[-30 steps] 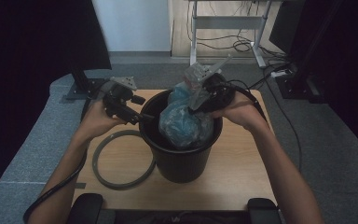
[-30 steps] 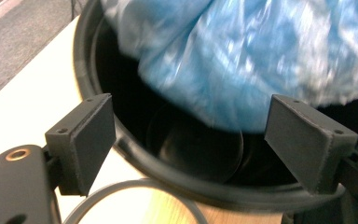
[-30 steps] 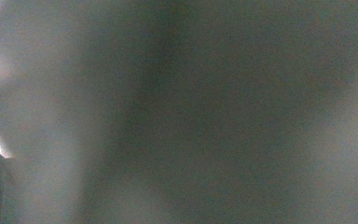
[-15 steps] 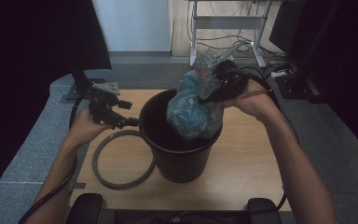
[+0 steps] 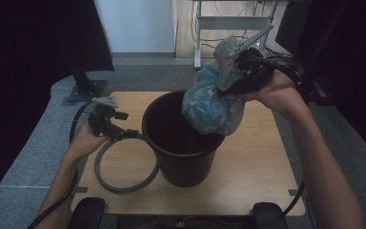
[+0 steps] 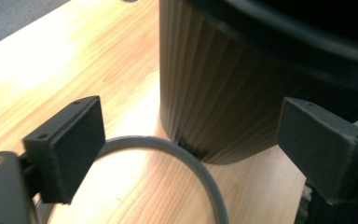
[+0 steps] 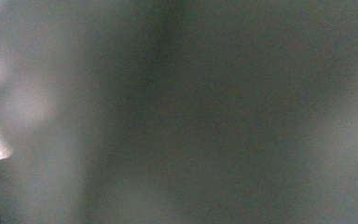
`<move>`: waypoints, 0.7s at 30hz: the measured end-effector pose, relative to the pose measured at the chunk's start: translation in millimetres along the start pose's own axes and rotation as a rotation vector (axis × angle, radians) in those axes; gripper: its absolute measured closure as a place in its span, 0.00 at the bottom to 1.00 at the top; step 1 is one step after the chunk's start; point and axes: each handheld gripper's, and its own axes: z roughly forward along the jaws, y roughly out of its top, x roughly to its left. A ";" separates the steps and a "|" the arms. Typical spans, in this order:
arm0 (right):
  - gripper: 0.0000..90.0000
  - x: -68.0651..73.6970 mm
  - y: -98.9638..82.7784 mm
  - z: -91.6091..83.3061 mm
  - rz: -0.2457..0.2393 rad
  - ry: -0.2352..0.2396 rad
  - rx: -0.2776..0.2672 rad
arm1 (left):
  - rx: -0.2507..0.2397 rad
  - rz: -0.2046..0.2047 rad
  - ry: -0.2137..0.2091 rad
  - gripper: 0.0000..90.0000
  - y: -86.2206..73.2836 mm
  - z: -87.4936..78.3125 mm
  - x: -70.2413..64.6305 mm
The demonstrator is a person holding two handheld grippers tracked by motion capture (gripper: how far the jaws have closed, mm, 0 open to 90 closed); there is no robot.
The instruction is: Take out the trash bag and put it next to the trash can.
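A black ribbed bucket [image 5: 183,160] stands in the middle of the wooden table [image 5: 257,162]. My right gripper [image 5: 225,89] is shut on a bulging bluish plastic bag [image 5: 212,109] and holds it in the air above the bucket's far right rim. The bag's lower end still hangs over the opening. The right gripper view is a grey blur with the bag pressed close. At the bucket's left side, low over the table, my left gripper [image 5: 129,135] is open. In the left gripper view its jaws [image 6: 191,144] frame the bucket wall [image 6: 233,88] and a grey ring [image 6: 189,156].
The grey ring [image 5: 119,187] lies flat on the table, left of the bucket and touching its base. Grey carpet surrounds the table. A metal desk frame [image 5: 233,21] and cables stand behind, and a monitor stand base [image 5: 86,88] sits at the far left.
The right gripper has lifted the bag up and to the right, out of the bucket. The left gripper has dropped from the bucket's rim to its left side, near the ring.
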 end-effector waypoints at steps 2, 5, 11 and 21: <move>0.83 -0.8 -1.7 -4.8 0.007 -0.011 0.001 | 0.005 -0.007 0.004 0.06 -4.7 3.2 1.1; 0.83 -2.7 -5.2 -11.7 0.015 -0.023 0.000 | 0.017 -0.017 0.004 0.04 -12.1 9.5 2.2; 0.83 -7.0 -14.2 -28.4 0.043 -0.056 -0.014 | 0.046 -0.029 0.011 0.02 -27.5 24.2 4.4; 0.83 -16.2 -38.7 -51.5 0.100 -0.132 -0.008 | 0.052 -0.064 0.012 0.00 -48.1 40.1 7.2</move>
